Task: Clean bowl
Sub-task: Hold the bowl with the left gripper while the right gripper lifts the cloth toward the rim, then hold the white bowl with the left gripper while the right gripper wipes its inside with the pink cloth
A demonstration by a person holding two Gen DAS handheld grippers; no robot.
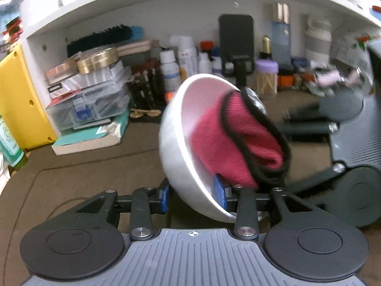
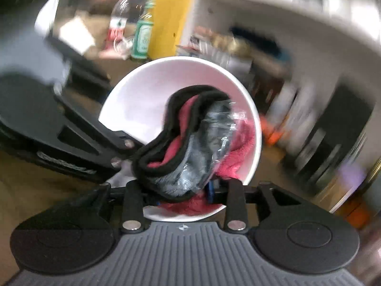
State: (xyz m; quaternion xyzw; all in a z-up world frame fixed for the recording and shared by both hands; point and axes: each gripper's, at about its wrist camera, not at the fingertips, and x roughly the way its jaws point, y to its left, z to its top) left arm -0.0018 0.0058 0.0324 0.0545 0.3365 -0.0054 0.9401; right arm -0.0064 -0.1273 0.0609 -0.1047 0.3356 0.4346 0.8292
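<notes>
A white bowl (image 1: 181, 147) is held tilted on its side above the brown table, its opening facing right. My left gripper (image 1: 194, 196) is shut on the bowl's lower rim, blue pads on either side of the wall. A pink cloth (image 1: 228, 143) with a black edge is pressed inside the bowl. In the right wrist view the bowl (image 2: 147, 95) faces the camera and my right gripper (image 2: 183, 196) is shut on the pink and grey cloth (image 2: 190, 147), held against the bowl's inside. The right wrist view is motion-blurred.
A white shelf (image 1: 142, 7) behind holds stacked boxes (image 1: 88, 90), bottles (image 1: 188, 57), a black phone on a stand (image 1: 235, 40) and a purple-lidded jar (image 1: 266, 78). A yellow box (image 1: 21, 100) stands at the left. A green bottle (image 2: 142, 35) and a red-labelled bottle (image 2: 117, 23) stand farther back.
</notes>
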